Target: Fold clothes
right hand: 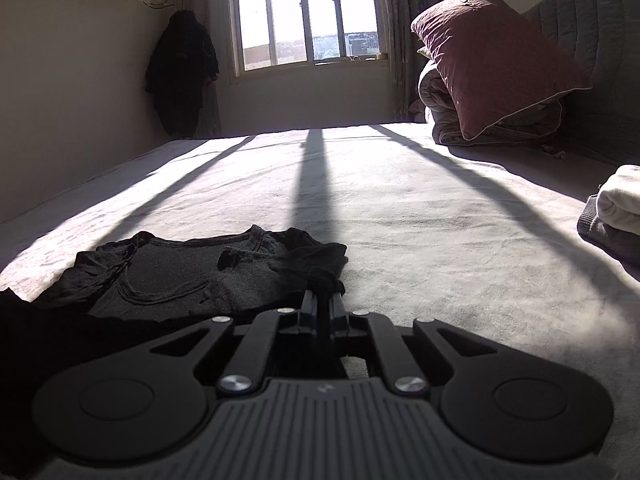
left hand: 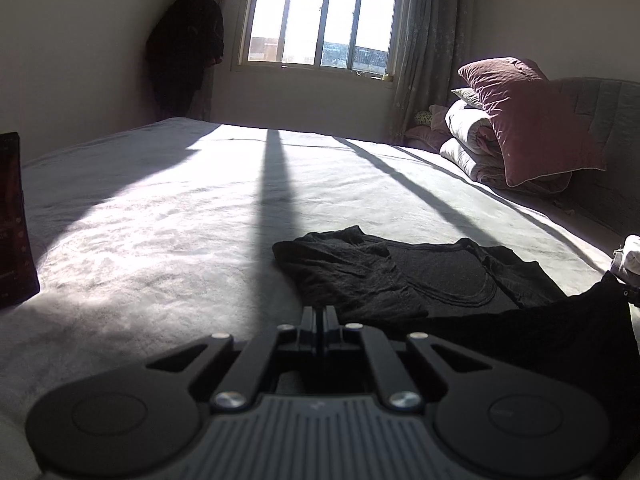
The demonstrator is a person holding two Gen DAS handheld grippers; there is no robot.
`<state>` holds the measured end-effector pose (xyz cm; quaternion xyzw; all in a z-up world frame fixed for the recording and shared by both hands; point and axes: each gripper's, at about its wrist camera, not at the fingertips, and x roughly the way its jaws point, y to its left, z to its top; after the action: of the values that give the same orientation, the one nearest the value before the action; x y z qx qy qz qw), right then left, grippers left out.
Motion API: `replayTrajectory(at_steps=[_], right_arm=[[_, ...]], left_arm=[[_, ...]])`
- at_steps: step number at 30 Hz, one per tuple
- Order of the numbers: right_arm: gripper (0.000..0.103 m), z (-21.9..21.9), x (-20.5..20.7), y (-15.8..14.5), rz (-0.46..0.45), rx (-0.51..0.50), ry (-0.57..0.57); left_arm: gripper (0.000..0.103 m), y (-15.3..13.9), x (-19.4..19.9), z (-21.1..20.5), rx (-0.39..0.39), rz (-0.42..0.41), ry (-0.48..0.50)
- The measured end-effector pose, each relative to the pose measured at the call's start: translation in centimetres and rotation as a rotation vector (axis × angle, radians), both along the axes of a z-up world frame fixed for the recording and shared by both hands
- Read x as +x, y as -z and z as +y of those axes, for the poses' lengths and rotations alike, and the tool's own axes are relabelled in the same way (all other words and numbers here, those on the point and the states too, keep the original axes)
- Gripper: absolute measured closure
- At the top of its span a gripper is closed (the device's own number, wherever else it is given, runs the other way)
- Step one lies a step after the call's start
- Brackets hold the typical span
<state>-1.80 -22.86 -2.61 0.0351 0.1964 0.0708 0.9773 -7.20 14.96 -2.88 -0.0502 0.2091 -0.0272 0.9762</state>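
Black shirt: your task garment, the black shirt, lies partly folded on the bed, in the near half of the sheet, with one sleeve laid over its body and the neckline seam showing.
Left hand-held gripper: your left hand-held gripper has its jaws drawn together with nothing visible between them; its tips sit just beside the shirt's near edge, on the shirt's left side.
Right hand-held gripper: your right hand-held gripper is also closed; its tips sit at the shirt's right near corner, where a bunch of dark cloth meets them. You cannot tell from either view whether that cloth is pinched or only touched.
Dark cloth: a second mass of black cloth rises on the near side of the shirt, between your two tools; whether it belongs to the shirt cannot be told.
Folded pile: to the right of the shirt, well apart, a white folded piece rests on a grey one.
Pillow: a dark red pillow leans on a rolled quilt, far beyond the shirt and to its right, against the padded headboard.
Window: beyond the shirt, across the bed, the window throws barred shadows over the sheet.
Coat: a dark coat hangs in the corner left of the window, far beyond the shirt.
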Motion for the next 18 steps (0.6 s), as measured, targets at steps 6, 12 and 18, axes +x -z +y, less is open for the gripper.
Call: replayTrajectory(at_steps=[6, 12, 18], right_arm=[[0.097, 0.0, -0.9, -1.0, -0.108, -0.033, -0.002], [0.097, 1.2, 1.8, 0.4, -0.001, -0.112, -0.001], [0.086, 1.7, 2.7, 1.3, 0.103, -0.142, -0.005]], left_arm=[[0.1, -0.7, -0.4, -0.5, 0.066, -0.072, -0.018], [0.097, 0.9, 2.2, -1.7, 0.147, 0.046, -0.028], [0.071, 0.9, 2.3, -1.2, 0.133, 0.102, -0.036]])
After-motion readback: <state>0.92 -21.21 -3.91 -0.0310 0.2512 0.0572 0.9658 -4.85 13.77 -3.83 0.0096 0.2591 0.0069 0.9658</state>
